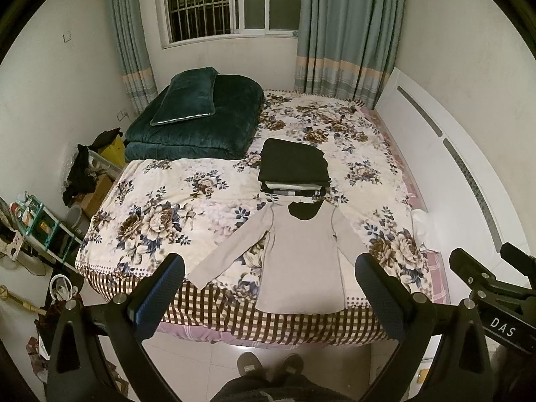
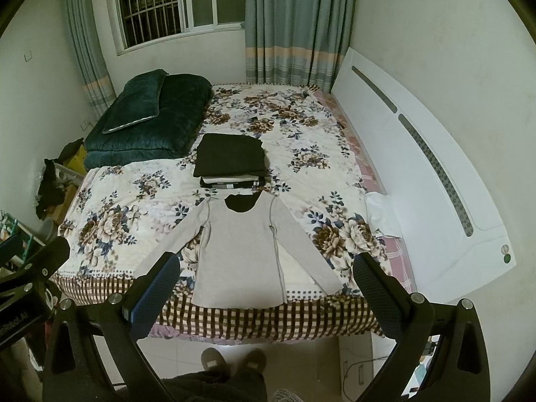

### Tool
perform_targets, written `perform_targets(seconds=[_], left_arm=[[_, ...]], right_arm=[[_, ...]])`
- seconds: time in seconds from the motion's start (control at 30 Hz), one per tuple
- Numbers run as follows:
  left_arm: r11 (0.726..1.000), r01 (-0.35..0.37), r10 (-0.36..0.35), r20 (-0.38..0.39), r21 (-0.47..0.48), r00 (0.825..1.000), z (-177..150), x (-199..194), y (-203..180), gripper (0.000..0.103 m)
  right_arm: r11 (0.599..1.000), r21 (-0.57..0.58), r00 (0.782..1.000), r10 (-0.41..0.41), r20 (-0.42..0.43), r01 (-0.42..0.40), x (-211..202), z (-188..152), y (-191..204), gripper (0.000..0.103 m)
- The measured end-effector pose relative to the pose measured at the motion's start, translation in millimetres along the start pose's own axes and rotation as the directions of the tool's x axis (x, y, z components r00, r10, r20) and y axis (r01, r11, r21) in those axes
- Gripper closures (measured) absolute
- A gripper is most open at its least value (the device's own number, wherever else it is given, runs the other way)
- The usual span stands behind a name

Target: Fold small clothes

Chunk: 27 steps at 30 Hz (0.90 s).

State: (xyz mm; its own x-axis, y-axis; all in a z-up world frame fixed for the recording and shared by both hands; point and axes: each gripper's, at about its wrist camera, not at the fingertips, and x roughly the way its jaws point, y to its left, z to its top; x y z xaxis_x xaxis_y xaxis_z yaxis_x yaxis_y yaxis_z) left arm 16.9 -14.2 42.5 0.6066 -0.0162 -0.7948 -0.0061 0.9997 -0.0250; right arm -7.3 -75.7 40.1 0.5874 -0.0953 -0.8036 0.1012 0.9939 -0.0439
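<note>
Near the bed's (image 1: 214,321) foot edge, below the folded pile (image 1: 294,167), lies my grey shirt (image 1: 301,261), flat. Both claws, left (image 1: 269,293) and right (image 2: 268,291), hang spread, empty. It looks soft, light; I'd pinch sleeve cuffs.

Brightness: dim indoor light with a yellow-green tint in both views; the window (image 1: 214,3) is dark.
Light source: not in view; it seems to come from above the bed (image 1: 234,181), because the sheet and the walls beside the bed are lit evenly.
Glare: the white headboard (image 2: 418,167) at the right of the bed is very bright and almost without detail.
Shadows: soft and short; the quilt (image 1: 194,124) at the far left of the bed is dark, and its folds are hard to see.
Distortion: strong fisheye; the headboard and the curtains (image 2: 294,23) behind the bed bend, and the corners are black.
Sharpness: the bed centre is clear; things near the edges are soft and grainy.
</note>
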Motion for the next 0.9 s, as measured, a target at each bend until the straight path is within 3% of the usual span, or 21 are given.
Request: perform_targets(seconds=[0.17, 0.27, 0.37, 0.5, 0.6, 0.7, 0.9], left_arm=[[1.0, -0.015, 0.015, 0.013, 0.002, 1.0, -0.8, 1.1, 1.8, 0.0], [0.998, -0.056, 0.056, 0.074, 0.002, 0.996, 8.7, 13.8, -0.8, 0.0], [0.994, -0.106, 0.106, 0.134, -0.004, 0.985, 15.0, 47.9, -1.6, 0.0], [0.989, -0.148, 0.147, 0.128, -0.002, 0.981, 4.3, 118.3, -2.4, 0.0], [0.987, -0.162, 0.16, 0.059, 0.021, 0.985, -4.4, 192.2, -3.3, 0.0], [0.983, -0.174, 0.176, -0.044, 0.058, 0.983, -19.6, 275.6, -4.4, 0.0], [0.983, -0.135, 0.16, -0.221, 0.122, 0.962, -71.4, 432.1, 2.1, 0.0]], right_arm=[[1.0, 0.011, 1.0, 0.009, -0.001, -0.009, 4.7, 6.1, 0.3, 0.0], [0.999, 0.034, 1.0, 0.008, -0.004, -0.008, 13.1, 19.4, 0.5, 0.0], [0.998, 0.069, 1.0, -0.007, -0.018, 0.009, 49.4, 22.1, -15.5, 0.0], [0.975, 0.204, 0.993, -0.064, -0.101, 0.084, 132.2, 8.8, -59.8, 0.0], [0.937, 0.331, 0.981, -0.054, -0.186, 0.114, 200.8, -9.5, -91.0, 0.0], [0.874, 0.463, 0.962, -0.017, -0.272, 0.146, 284.0, -47.4, -135.2, 0.0], [0.722, 0.607, 0.905, -0.064, -0.42, 0.332, 435.7, -137.3, -214.9, 0.008]])
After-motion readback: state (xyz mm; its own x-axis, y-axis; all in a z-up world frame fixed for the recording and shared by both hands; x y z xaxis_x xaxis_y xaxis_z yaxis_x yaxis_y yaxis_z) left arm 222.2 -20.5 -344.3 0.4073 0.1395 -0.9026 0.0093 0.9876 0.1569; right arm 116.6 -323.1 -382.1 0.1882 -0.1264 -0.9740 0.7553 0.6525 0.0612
